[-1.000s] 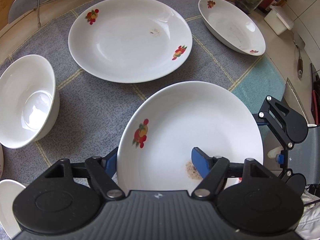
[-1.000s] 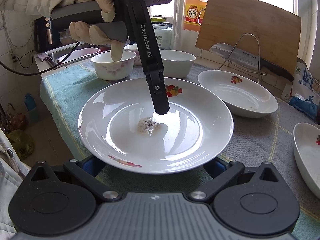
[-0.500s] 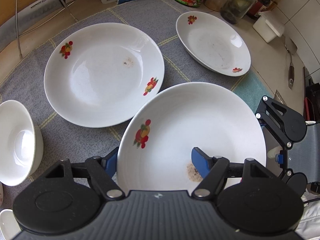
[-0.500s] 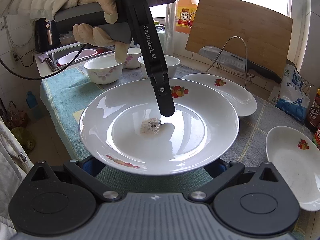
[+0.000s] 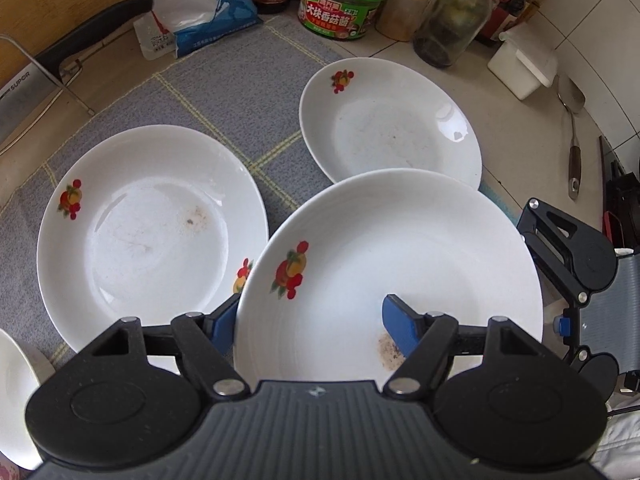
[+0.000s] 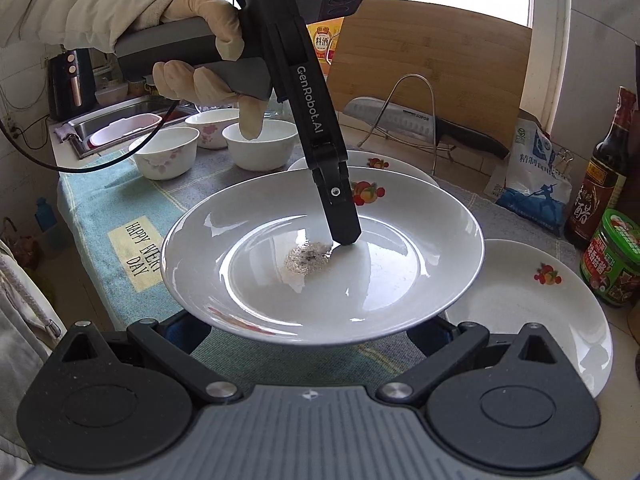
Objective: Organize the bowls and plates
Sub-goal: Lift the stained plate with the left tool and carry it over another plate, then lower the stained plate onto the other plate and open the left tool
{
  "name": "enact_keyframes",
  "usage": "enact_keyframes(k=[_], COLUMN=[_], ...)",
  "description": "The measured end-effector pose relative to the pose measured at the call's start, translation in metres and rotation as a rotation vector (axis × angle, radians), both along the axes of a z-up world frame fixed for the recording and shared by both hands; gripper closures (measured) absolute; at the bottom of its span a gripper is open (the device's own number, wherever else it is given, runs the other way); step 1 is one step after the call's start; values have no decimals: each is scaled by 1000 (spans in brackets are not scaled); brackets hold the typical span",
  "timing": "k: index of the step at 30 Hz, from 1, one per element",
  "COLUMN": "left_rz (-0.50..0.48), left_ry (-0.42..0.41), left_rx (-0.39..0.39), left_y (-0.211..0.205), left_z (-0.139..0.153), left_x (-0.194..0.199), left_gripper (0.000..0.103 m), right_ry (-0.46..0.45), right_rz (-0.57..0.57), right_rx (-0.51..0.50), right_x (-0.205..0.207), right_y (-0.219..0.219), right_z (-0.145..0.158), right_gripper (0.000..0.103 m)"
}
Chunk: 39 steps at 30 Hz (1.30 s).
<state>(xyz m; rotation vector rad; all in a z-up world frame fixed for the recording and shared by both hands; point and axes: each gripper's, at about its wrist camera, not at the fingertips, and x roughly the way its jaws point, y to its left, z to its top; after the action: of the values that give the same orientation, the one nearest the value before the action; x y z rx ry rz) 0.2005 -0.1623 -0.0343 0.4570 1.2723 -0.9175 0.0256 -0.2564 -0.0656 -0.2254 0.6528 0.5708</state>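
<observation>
My left gripper [image 5: 308, 320] is shut on the rim of a white plate [image 5: 400, 256] with a fruit print and a brown smear, held in the air; one finger lies inside the plate, the other under it. In the right wrist view the same plate [image 6: 360, 280] hangs in front, with the left gripper's finger [image 6: 340, 216] on it. My right gripper [image 6: 308, 332] is open with its fingers under the plate's near rim. A second plate [image 5: 148, 236] lies on the grey mat to the left, a third plate [image 5: 392, 128] at the back right.
Several bowls [image 6: 260, 148] stand on the teal cloth by the sink. A salt bag [image 5: 200, 4], bottles and a green jar [image 5: 344, 0] line the back. A knife on a wire rack [image 6: 420, 120] and a cutting board stand behind. A spoon [image 5: 572, 136] lies right.
The held plate has moved away from the bowls toward the back of the counter. The jars and bottles have come into view; the bowl on the left has nearly left the frame.
</observation>
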Motion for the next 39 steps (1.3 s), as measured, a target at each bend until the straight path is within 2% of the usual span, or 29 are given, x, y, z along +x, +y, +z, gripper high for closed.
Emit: enact_keyframes(k=[13,24,39], left_rz=[-89,-196,-242], left_ry=[6,-14,14], left_rx=[-5,-3,-13], left_y=[-60,-113,-151], left_z=[-12,-20,-39], left_x=[25,33,53], left_gripper=[28,26,25], right_ry=[-2,21,57], right_rz=[-112,-231,-332], right_rx=[24,96,100], right_x=[11,14,26], right_y=[-46,-85,-109], right_z=[-1,-6,-10], right_gripper=[0,0,0])
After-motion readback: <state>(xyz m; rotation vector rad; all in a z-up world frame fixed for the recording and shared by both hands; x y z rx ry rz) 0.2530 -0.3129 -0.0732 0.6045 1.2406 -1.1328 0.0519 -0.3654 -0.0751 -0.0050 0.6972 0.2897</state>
